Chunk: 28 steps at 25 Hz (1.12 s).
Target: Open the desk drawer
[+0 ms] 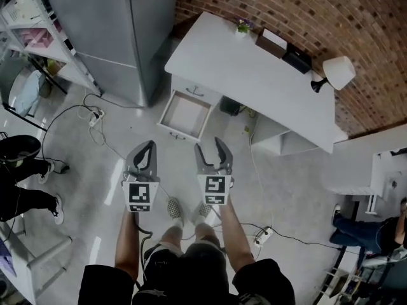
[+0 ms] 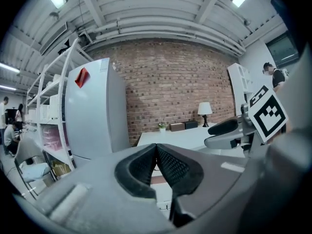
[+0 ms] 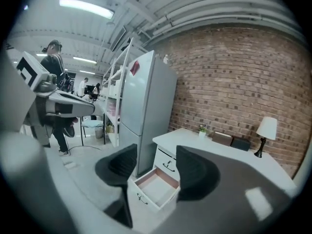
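Head view: the drawer point(image 1: 184, 114) stands pulled well out of the white table point(image 1: 254, 75), and I am well apart from it. I judge the opening done, so the sound course is to keep both tools clear and not nudge it. My left hand-held gripper point(image 1: 148, 146) and right hand-held gripper point(image 1: 210, 146) are raised before me, touching nothing.

Left gripper view: its pads are pressed together on nothing.

Right gripper view: its jaws are spread wide and empty, with the open drawer framed far off between them.
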### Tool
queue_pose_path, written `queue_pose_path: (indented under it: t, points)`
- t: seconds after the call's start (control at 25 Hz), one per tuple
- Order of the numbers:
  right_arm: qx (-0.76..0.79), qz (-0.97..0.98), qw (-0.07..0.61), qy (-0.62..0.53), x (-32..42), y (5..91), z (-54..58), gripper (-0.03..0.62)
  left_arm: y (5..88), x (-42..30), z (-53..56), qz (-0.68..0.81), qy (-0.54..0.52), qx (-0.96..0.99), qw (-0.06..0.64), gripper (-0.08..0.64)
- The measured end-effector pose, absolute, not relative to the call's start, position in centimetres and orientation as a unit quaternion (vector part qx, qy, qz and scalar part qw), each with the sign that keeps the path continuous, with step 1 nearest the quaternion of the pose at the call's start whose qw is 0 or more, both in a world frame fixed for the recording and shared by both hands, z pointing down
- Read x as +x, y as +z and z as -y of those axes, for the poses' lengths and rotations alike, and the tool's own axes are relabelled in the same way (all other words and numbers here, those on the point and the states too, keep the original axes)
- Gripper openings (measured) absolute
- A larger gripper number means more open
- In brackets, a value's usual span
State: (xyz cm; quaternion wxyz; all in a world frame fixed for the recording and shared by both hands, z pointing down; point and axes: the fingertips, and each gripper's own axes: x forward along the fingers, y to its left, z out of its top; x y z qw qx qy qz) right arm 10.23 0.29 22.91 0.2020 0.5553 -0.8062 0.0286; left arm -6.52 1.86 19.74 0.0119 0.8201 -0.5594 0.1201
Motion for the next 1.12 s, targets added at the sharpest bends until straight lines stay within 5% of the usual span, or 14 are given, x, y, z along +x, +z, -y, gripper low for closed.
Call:
queue_pose_path:
  t: [0.4,1.12]
  points:
    - [0.578,0.806,0.132,0.013,14.5,13.3,-5.7,0.201,12.3,-3.6,-5.8,0.555,0.108,0.825,0.000,0.009]
    - [0.580,0.805,0.124,-0.012,16.9,9.4,-9.6,0.006,8.5,-0.6,-9.0,0.543,0.098,0.834,-0.022,0.009]
